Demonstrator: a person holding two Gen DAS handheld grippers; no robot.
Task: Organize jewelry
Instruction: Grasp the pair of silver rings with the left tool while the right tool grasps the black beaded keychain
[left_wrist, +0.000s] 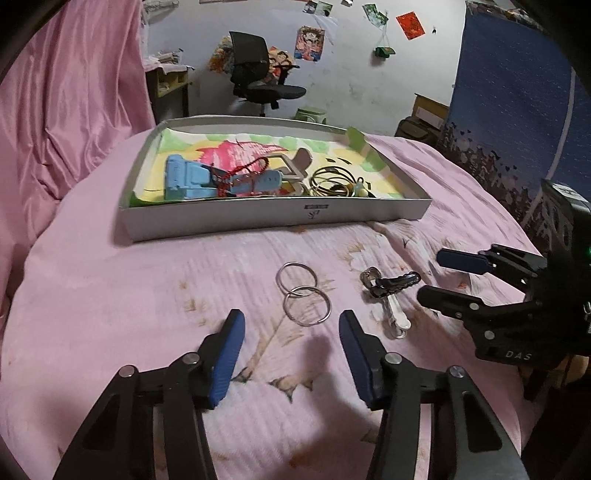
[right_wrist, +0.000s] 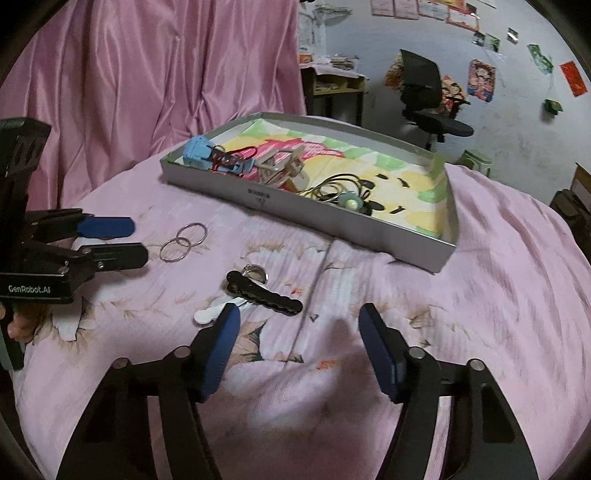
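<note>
The left claw is spread wide and grips nothing. Two silver rings lie on the pink bed cover just past its tips, at twelve o'clock, one touching the other. At two o'clock from the rings sit a black hair clip, a small ring and a white clip, close together. The right claw is spread wide too and grips nothing. The black hair clip lies at eleven o'clock from it. Behind them a gray box holds a blue watch, red beads and gold bangles.
</note>
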